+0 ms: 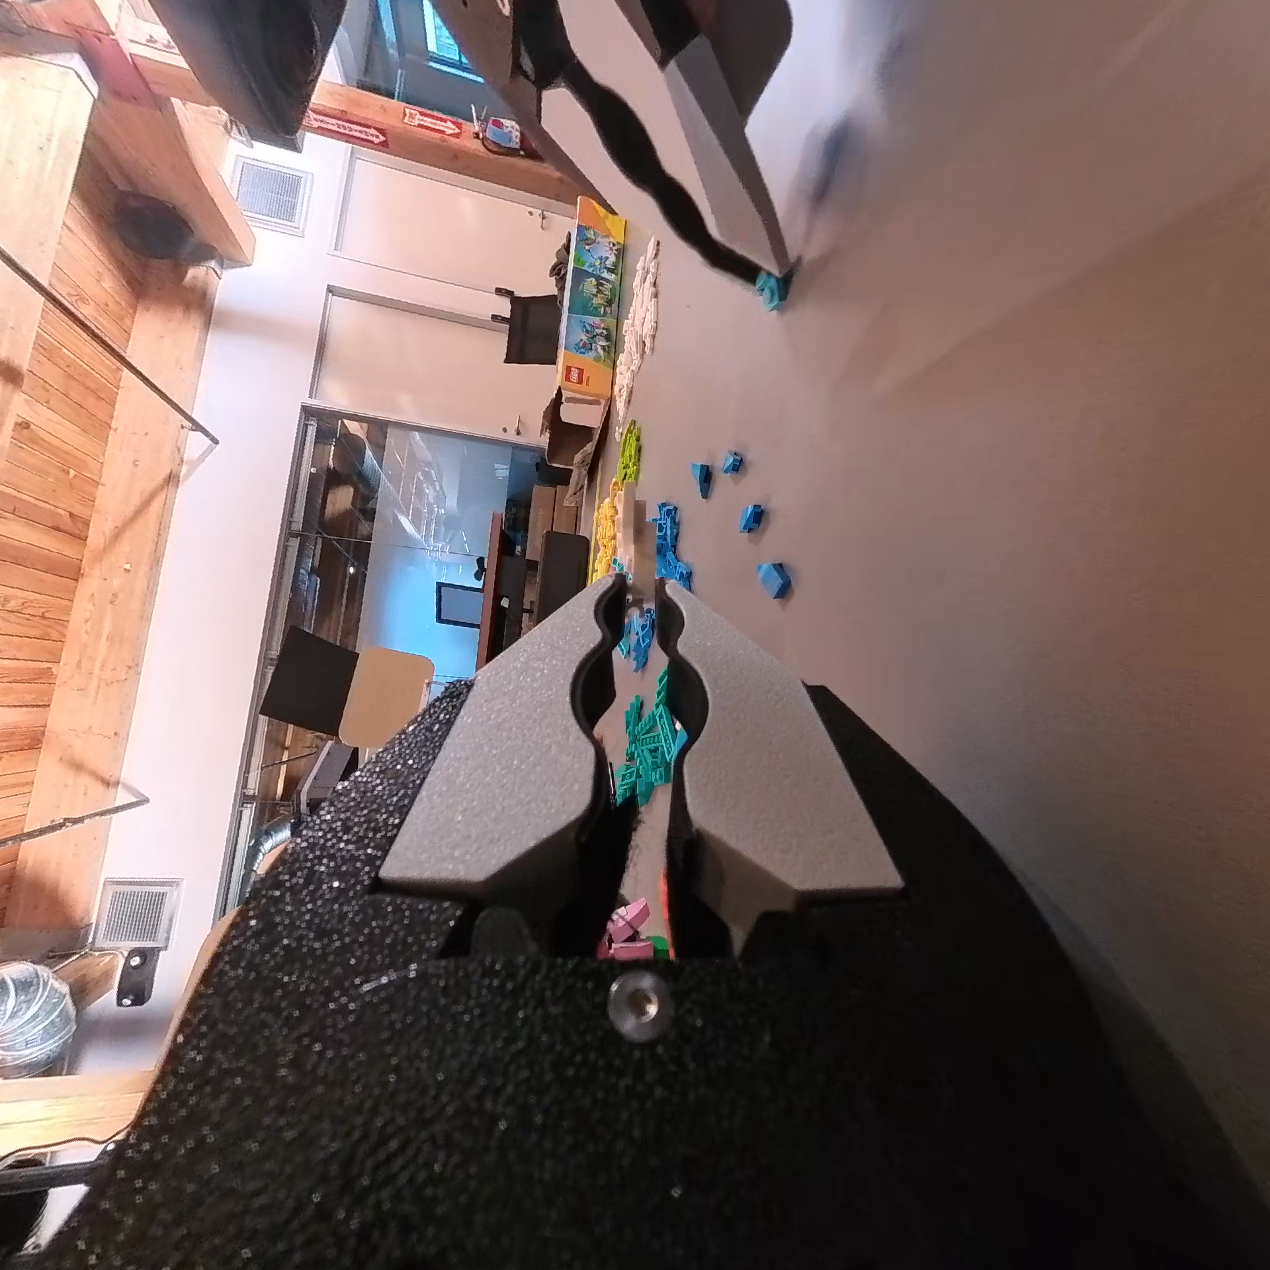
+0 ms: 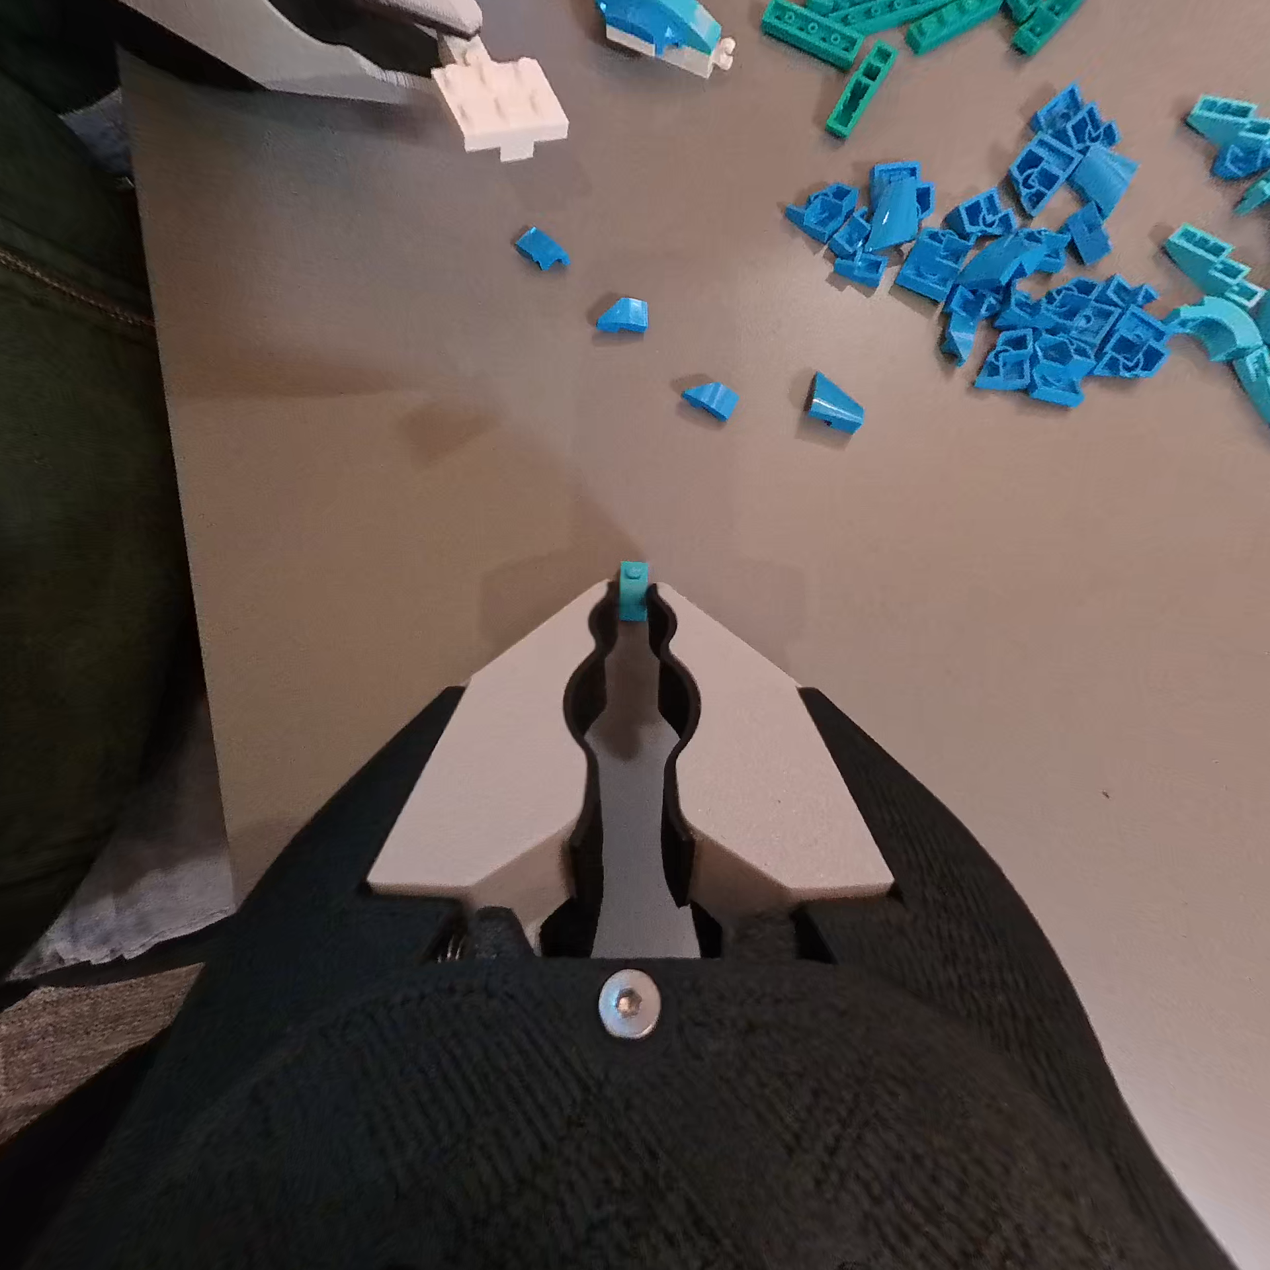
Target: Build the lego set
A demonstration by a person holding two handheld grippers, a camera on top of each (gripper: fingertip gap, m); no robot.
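Observation:
My right gripper [image 2: 631, 594] is shut on a small teal brick [image 2: 633, 591] just above the beige table [image 2: 412, 481]. In the left wrist view it comes in at the top, with the teal brick [image 1: 773, 285] at its tip near the table. My left gripper [image 1: 640, 587] is shut on a white plate [image 1: 636, 543] seen edge-on. That plate [image 2: 505, 103] also shows at the top left of the right wrist view, held above the table. A small blue and white assembly [image 2: 663, 31] lies beyond it.
A pile of blue pieces [image 2: 1031, 288] lies at right, with loose blue slopes [image 2: 622, 316] ahead and green plates [image 2: 859, 89] beyond. The set's box [image 1: 594, 302], white pile [image 1: 639, 330] and yellow pile [image 1: 606, 536] line the far side. The table edge [image 2: 158, 343] and dark clothing [image 2: 69, 481] are at left. My hands' fingertips stand some 12 cm from each other.

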